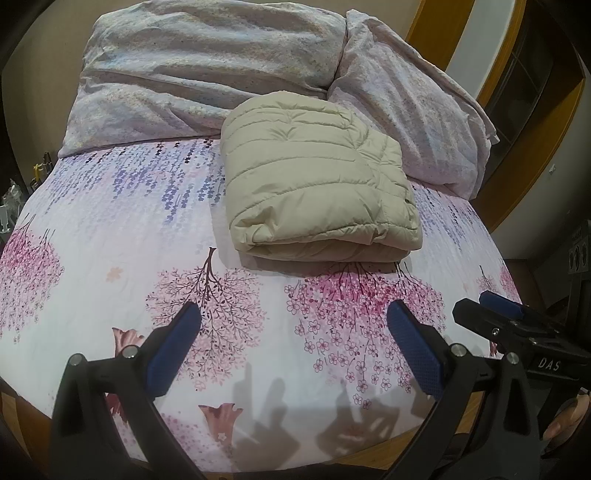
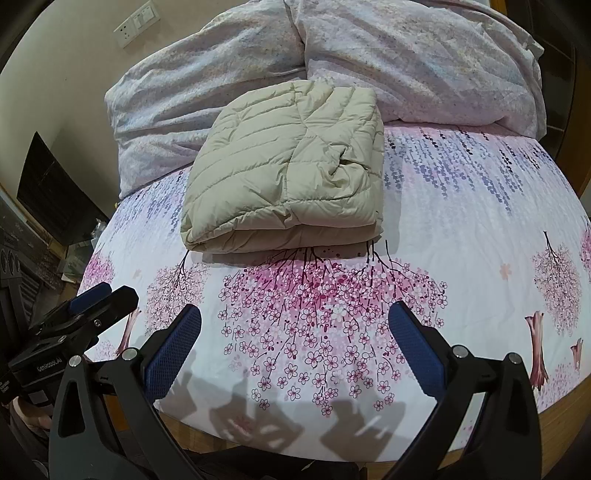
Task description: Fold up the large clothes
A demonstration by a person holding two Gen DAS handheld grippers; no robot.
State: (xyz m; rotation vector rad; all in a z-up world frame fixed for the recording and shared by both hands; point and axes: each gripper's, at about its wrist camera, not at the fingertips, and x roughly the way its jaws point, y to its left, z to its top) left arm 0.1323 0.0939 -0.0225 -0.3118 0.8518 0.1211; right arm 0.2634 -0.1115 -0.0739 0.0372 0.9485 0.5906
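A beige quilted puffer jacket (image 1: 317,184) lies folded into a thick rectangle in the middle of the bed; it also shows in the right wrist view (image 2: 288,173). My left gripper (image 1: 293,317) is open and empty, held above the near edge of the bed, well short of the jacket. My right gripper (image 2: 295,319) is open and empty too, beside the left one at the same edge. The right gripper shows at the right of the left wrist view (image 1: 495,302), and the left gripper shows at the left of the right wrist view (image 2: 99,295).
The bed has a floral sheet (image 1: 110,240) with pink trees. A crumpled pale duvet (image 1: 207,62) is piled at the head of the bed, behind the jacket. A wooden door frame (image 1: 517,155) stands to the right. Wall sockets (image 2: 136,22) are on the far wall.
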